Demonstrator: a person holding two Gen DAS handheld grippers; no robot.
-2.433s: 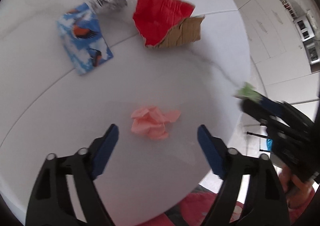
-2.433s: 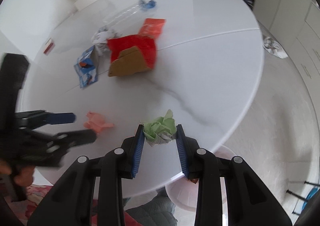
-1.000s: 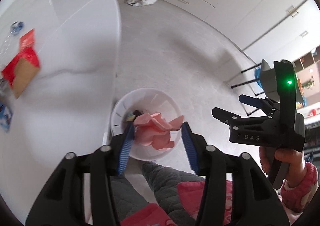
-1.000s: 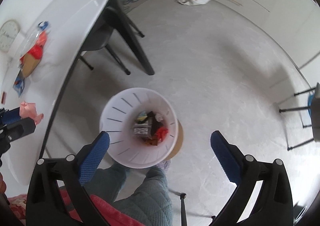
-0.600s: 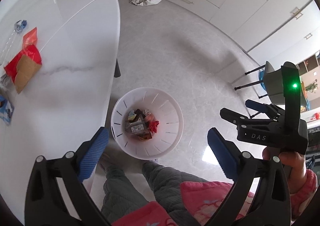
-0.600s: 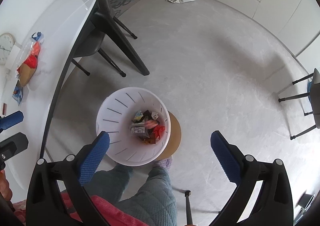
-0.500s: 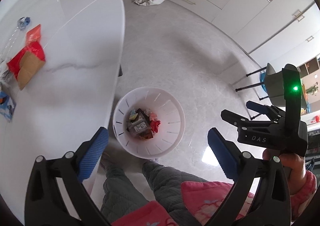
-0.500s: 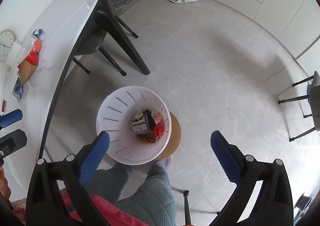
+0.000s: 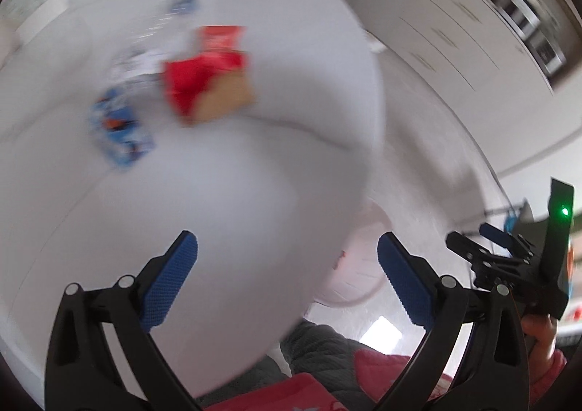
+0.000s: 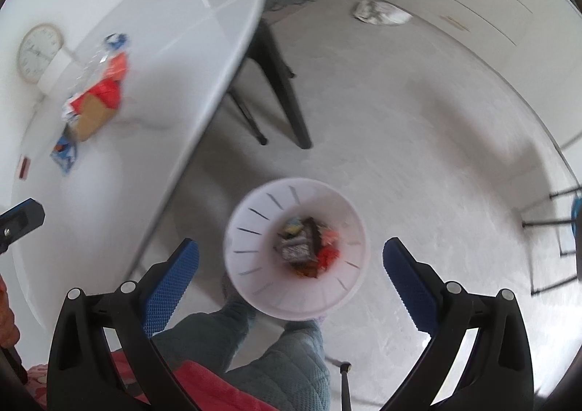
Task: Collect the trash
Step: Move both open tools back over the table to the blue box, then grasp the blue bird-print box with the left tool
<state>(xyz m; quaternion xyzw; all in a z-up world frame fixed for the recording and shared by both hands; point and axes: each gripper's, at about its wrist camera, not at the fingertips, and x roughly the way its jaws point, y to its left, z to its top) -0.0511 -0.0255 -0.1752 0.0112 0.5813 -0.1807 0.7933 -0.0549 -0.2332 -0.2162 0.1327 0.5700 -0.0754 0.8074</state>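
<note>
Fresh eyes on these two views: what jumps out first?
The white bin on the floor beside the table, with mixed trash at its bottom, sits straight below the open right hand-held gripper. On the white table, a red and brown torn package and a blue wrapper lie ahead of the open, empty left hand-held gripper.

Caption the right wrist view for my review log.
Open right gripper above white bin of trash, table at left.
</note>
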